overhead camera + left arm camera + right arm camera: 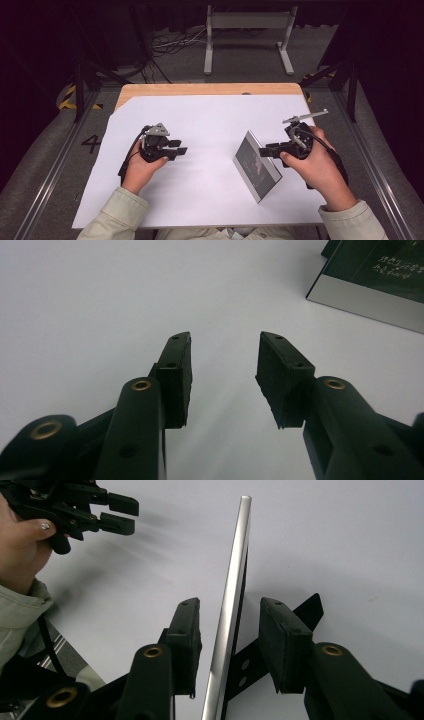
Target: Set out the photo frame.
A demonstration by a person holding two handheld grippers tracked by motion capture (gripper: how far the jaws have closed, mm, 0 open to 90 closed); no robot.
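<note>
While the picture frame (256, 165) stands on its lower edge on the white sheet (200, 125) — dark face tilted back, silver rim catching the light — its long axis runs diagonally across the high view, from an upper corner farther from the person down to a lower corner nearer the person. The dark face is turned toward the left gripper (181, 147); the back is turned toward the right gripper (265, 149).

Seen along the right gripper's (229, 630) own jaws, the frame's (231, 605) silver edge rises between the two black pads (186, 635), slightly off vertical, with a black back stand (300, 612) spreading behind it. A narrow gap shows on each side of the edge, so the pads straddle the frame without pressing it: jaws apart, nothing clamped.

The left gripper (224, 365) hovers over the bare sheet (100, 300) with jaws spread and nothing between them; the frame (375, 280) lies ahead of it and to one side, well apart.
</note>
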